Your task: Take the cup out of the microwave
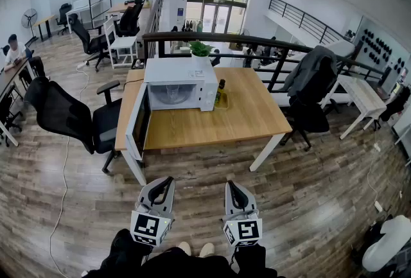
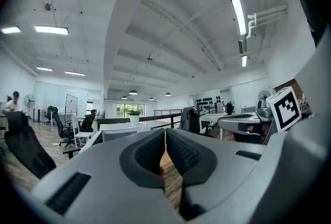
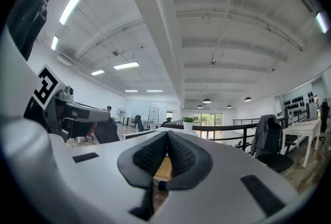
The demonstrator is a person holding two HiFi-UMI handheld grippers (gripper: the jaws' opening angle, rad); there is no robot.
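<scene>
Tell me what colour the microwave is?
The microwave is white; the head view shows it best.

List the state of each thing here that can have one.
Microwave door: swung wide open.
Left tool: shut, nothing in it.
Right tool: shut, nothing in it.

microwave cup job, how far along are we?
Done: the microwave door already stands open. In hand: nothing; left gripper and right gripper are both shut and empty, short of the table. Left: approach, reach in, grip the cup, bring it out. The cup itself can't be made out inside.
</scene>
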